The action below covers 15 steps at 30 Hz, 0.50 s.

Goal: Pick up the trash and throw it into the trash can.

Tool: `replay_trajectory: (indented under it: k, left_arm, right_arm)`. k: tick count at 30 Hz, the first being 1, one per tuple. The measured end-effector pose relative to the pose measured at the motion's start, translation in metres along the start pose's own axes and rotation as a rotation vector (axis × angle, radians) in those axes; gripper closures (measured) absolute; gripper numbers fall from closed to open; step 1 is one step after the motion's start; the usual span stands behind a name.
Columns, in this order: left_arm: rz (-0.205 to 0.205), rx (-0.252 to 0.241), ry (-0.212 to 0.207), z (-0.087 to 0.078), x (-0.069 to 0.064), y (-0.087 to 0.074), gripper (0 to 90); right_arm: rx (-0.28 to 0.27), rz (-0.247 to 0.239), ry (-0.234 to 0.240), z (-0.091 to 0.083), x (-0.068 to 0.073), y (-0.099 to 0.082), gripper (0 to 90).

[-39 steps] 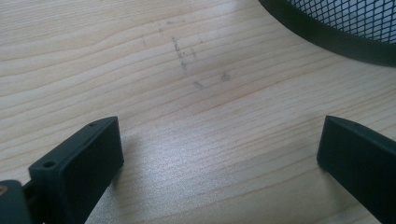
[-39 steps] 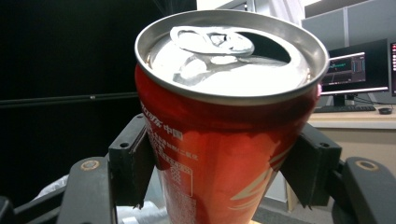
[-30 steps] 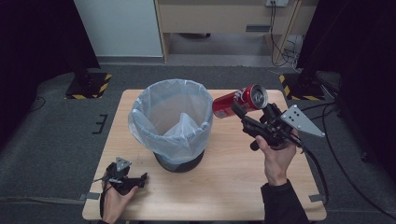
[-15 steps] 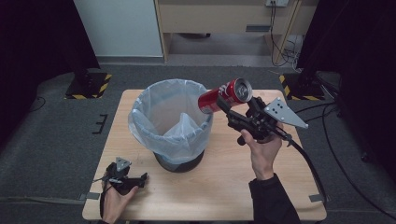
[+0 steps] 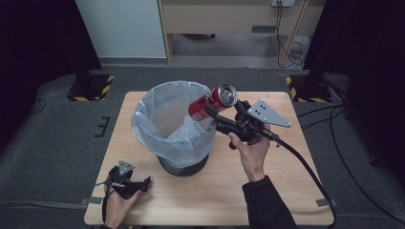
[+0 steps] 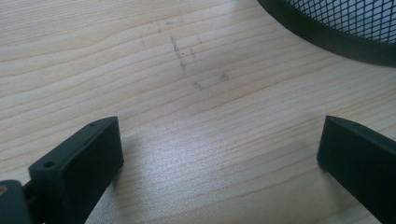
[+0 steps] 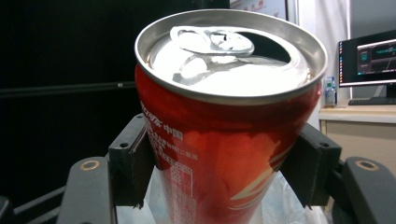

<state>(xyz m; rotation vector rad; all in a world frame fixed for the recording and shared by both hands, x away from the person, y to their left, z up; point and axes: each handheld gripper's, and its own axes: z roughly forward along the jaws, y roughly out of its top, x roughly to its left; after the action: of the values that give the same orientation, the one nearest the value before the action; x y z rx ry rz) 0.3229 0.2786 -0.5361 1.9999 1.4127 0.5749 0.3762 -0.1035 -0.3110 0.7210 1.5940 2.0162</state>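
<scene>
You are in the carrying step: your right gripper [image 5: 213,109] is clamped on the red aluminium drinks can [image 5: 211,101], both black pads pressed against its sides, and the can hangs tilted over the right-hand rim of the black mesh waste bin lined with a clear plastic bag [image 5: 143,136]. In the right gripper view the can [image 7: 224,140] shows its silver top with the pull tab bent back and the mouth open, and a bit of the liner shows beneath it.

By my reading, about half the can's length is already across the bin's rim, its base pointing down toward the inside. What the next move calls for is a little more travel toward the bin's centre, so the whole can sits over the opening, and then a clean release. Let go too near the rim and the can may catch the liner's edge and tip outward onto the pale wooden table [image 5: 286,191].

The bin looks empty as far as its inside is visible; only crumpled liner shows.

Your left gripper [image 5: 143,182] rests on the table in front of the bin, to its left, jaws spread wide with only bare wood between them.
</scene>
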Motion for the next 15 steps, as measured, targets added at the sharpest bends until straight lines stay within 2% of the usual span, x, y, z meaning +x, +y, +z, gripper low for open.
replay_trajectory:
  k: [8,15]
  left_arm:
    - [0.0,0.0,0.0,0.0,0.0,0.0,0.0]
    - [0.0,0.0,0.0,0.0,0.0,0.0,0.0]
  right_arm:
    - [0.053,0.001,0.018,0.009,0.004,-0.014,33.5]
    - [0.126,-0.01,0.024,0.016,0.006,-0.028,33.5]
